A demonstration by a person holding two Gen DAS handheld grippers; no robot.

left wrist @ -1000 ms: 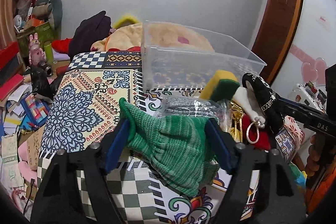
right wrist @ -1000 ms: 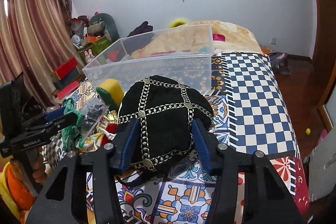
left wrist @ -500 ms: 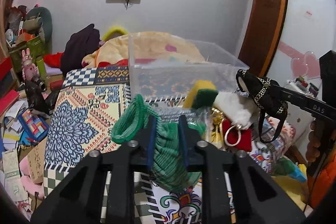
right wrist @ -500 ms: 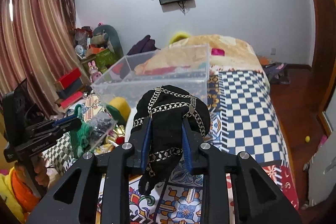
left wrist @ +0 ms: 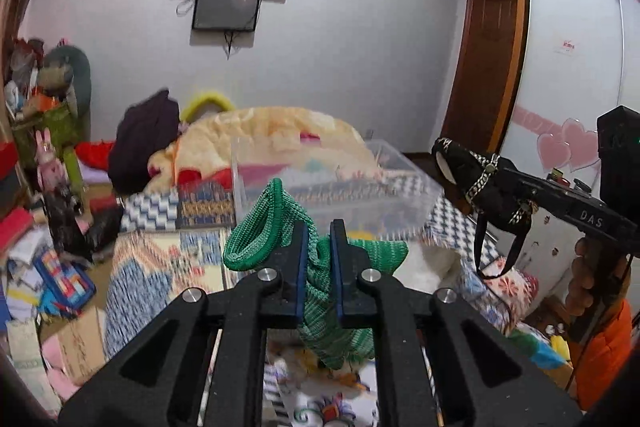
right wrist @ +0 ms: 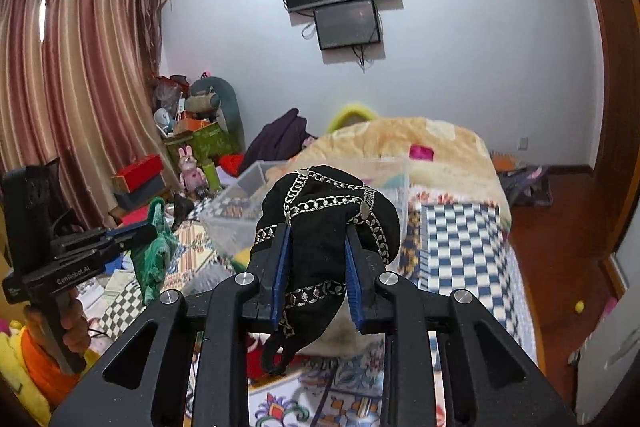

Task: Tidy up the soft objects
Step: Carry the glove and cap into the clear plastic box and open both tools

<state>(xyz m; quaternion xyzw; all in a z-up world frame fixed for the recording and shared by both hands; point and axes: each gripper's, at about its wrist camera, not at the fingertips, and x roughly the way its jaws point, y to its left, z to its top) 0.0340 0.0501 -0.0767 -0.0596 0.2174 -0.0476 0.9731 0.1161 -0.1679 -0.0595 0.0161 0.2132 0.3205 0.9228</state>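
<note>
Both grippers clamped: left gripper (left wrist: 319,259) pinches green knit glove (left wrist: 280,227), right gripper (right wrist: 316,263) black chain-trimmed cap (right wrist: 328,211); clear plastic bin (left wrist: 340,183) sits straight ahead, lower.

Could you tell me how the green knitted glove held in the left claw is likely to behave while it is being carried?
The green knitted glove is probably floppy: it folds between the left claw pads and its lower part droops below them. It seems light, since a narrow pinch holds it up. The coarse knit likely resists slipping, though the loose cuff could snag on the clear bin rim.
</note>
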